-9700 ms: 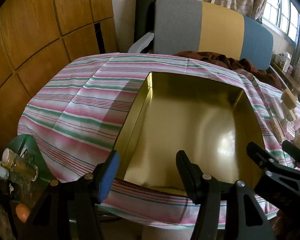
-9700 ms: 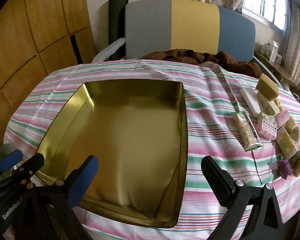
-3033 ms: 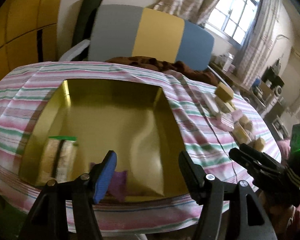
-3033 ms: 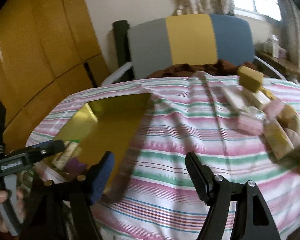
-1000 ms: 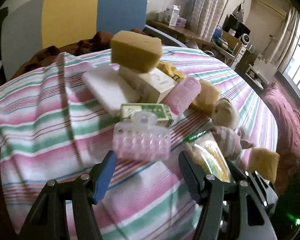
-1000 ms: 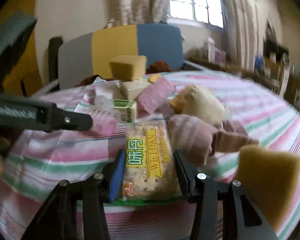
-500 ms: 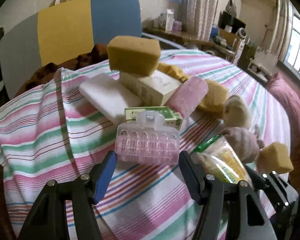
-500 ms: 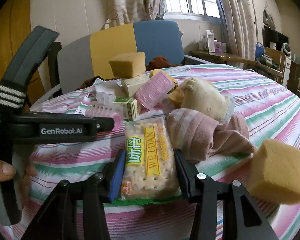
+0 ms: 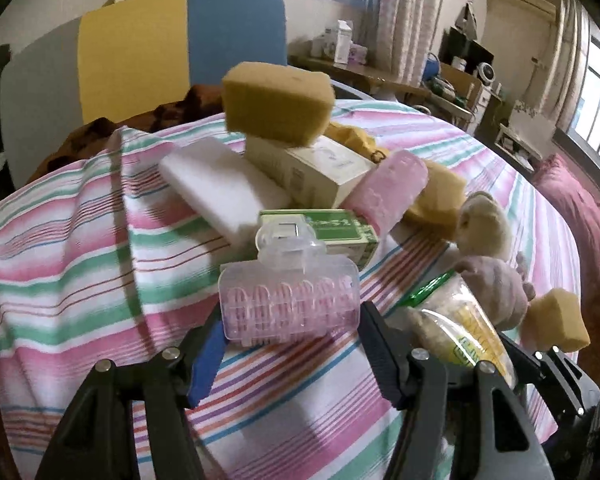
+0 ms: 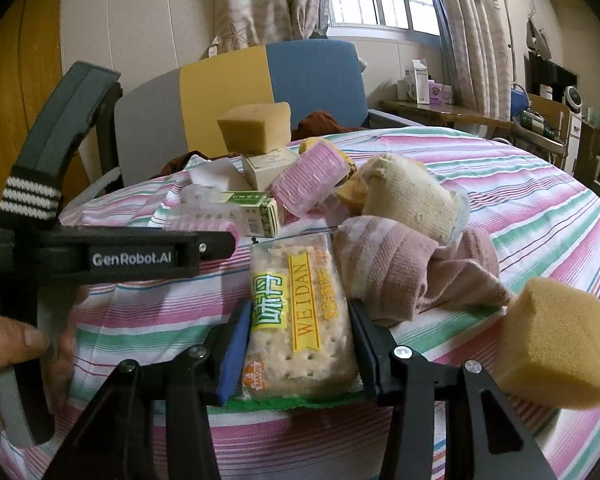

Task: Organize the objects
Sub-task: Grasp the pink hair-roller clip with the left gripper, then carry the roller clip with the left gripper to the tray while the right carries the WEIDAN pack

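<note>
A clear case of pink hair rollers (image 9: 290, 300) lies on the striped cloth, and my left gripper (image 9: 290, 350) has its fingers on both sides of it, the case's near corners at the pads. My right gripper (image 10: 298, 346) is shut on a WEIDAN cracker packet (image 10: 298, 320), fingers pressed on both long edges. The left gripper's side (image 10: 132, 258) shows in the right wrist view, by the roller case (image 10: 202, 214). The packet (image 9: 458, 330) also shows in the left wrist view.
A pile lies behind: white block (image 9: 220, 188), cream box (image 9: 316, 168), large sponge (image 9: 276, 102) on top, green box (image 9: 324, 228), pink roller pack (image 9: 388, 192), rolled socks (image 10: 384, 264), beige sock roll (image 10: 410, 196), small sponge (image 10: 552, 340). A chair back (image 9: 140, 48) stands behind the table.
Both grippers left the gold tin and came to the pile. Over the last second the left gripper has moved in around the roller case; the right stays clamped on the cracker packet.
</note>
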Motion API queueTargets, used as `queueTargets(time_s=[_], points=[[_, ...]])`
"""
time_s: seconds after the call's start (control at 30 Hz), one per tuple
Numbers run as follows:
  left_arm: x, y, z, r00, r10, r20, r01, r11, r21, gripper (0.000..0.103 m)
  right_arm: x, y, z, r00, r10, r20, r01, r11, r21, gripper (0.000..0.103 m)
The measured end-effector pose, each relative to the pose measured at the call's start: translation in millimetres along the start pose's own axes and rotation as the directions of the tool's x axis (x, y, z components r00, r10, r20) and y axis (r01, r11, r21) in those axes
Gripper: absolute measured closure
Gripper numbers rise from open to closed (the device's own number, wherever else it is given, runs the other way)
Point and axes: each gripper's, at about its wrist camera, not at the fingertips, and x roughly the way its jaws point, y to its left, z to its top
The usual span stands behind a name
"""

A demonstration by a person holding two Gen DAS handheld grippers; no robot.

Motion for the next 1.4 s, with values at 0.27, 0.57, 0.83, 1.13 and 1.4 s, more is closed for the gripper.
queueTargets(time_s=[0.27,0.57,0.83,1.13,1.4], points=[[-19.3,12.0,-15.4,0.997,0.040,0.066,-0.037,0.998,-0.046,0.039,-1.5,2.6,-1.9,1.000,-0.015,0.000,0.015,1.000,-0.012,0.055],[-45.6,6.7,-34.8,0.988,0.070,0.138,-0.072,0.997,0.005,0.039,-2.5,7.8,-1.5,0.999,-0.046,0.003,0.047,0.998,-0.039,0.055],[-70.5,25.9,-57.3,0.990,0.080,0.115,-0.074,0.996,-0.054,0.039,-8.5,10.3,0.5,0.998,-0.055,-0.009,0.055,0.998,-0.039,0.055],[-134.2,26.6,-90.6,0.990,-0.020,0.142,0.032,0.996,-0.085,0.039,-43.4,34.4,7.7,0.999,0.040,-0.016,-0.039,0.998,0.051,0.055],[-185.6,49.5,-103.5,0.981,-0.002,0.196,0.026,0.993,-0.116,0.039,-66.6,92.5,7.2,0.989,0.146,-0.038,-0.146,0.989,-0.014,0.055]])
